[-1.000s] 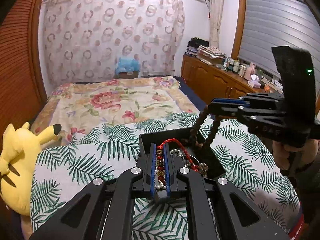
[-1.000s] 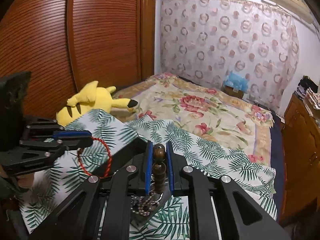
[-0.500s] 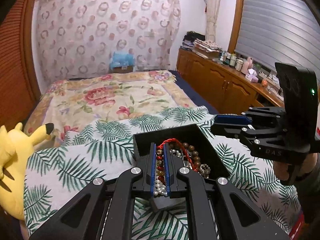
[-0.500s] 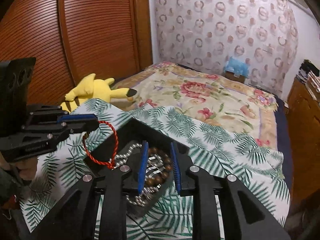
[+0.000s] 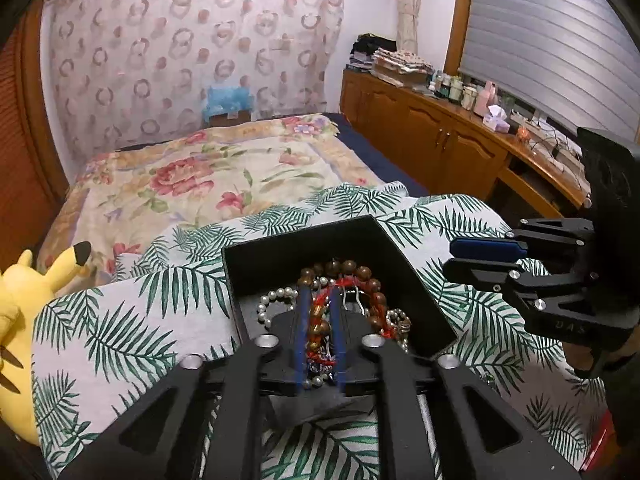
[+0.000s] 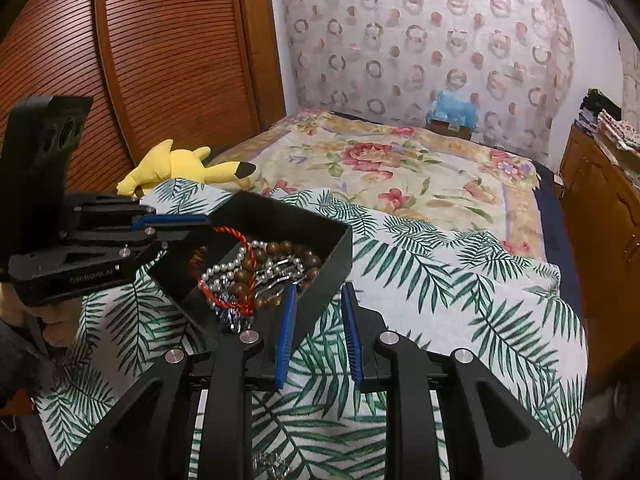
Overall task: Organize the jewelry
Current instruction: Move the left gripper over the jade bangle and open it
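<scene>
A: Left gripper [image 5: 318,336], lower centre: jaws nearly closed on red cord bracelet [image 6: 236,276], dangling over black box [image 5: 432,312].
B: Right gripper [image 6: 318,334], lower centre: jaws wide apart, holding nothing.
A: Lower until slack, then release inside the 4 walls.

The black box [image 5: 404,280] has matt walls that look like card or plastic — hard to tell at this angle. In it lie a glossy brown wooden-bead bracelet [image 5: 348,268], a lustrous pearl strand [image 6: 228,266], shiny metal hairpins [image 6: 280,268] and a twisted red cord bracelet [image 6: 224,276] with polished amber beads. The left gripper [image 5: 319,304] and right gripper [image 6: 318,300] are matt black plastic with bright metal screws and blue rubbery pads [image 6: 286,332]. Beneath lies a smooth leaf-print cloth [image 6: 460,304]; the yellow toy [image 6: 180,166] is plush — the wardrobe door [image 6: 172,52] is ribbed, varnished wood.
</scene>
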A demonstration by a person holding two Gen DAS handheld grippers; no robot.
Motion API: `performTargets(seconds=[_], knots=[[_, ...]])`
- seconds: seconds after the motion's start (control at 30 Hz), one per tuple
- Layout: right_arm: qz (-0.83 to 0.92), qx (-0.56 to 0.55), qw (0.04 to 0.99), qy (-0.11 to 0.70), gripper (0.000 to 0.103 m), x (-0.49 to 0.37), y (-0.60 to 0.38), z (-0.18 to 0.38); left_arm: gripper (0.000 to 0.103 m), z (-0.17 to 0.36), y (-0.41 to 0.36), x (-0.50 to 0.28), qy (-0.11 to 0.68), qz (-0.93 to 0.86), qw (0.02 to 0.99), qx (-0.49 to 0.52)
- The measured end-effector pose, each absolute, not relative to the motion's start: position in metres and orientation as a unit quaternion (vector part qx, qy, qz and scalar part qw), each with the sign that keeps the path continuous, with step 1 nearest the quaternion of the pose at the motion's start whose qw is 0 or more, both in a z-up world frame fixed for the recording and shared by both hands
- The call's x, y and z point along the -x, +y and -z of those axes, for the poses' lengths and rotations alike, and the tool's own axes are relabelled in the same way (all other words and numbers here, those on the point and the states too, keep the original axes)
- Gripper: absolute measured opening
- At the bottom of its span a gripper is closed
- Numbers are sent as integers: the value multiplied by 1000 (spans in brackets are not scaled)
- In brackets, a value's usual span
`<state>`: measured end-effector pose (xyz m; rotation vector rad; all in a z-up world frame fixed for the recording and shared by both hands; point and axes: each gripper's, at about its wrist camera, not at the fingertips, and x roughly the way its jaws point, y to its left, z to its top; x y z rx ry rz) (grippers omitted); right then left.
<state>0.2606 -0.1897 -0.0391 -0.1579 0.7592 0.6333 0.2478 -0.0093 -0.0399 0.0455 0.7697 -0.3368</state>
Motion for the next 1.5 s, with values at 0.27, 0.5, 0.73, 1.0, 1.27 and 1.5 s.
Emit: performTargets(seconds=[0.27, 0.5, 0.73, 1.0, 1.27, 1.5], knots=[[-288, 74, 882, 364, 25, -225, -208, 44, 49, 33, -6, -213, 362, 156, 919, -23], [-276, 60, 885, 370, 25, -178, -223, 53, 57, 46, -4, -170, 368, 149, 918, -17], [-275, 53, 888, 366, 25, -129, -227, 63, 68, 63, -8, -132, 372, 145, 917, -16], [-265, 55, 893, 361, 25, -89, -234, 70, 80, 69, -19, -96, 368, 143, 918, -25], [-258, 57, 894, 362, 41, -63, -241, 79, 82, 73, -30, -72, 376, 150, 914, -25], [-236, 66, 896, 371, 43, -61, -247, 91, 85, 86, -46, -69, 396, 170, 901, -37]])
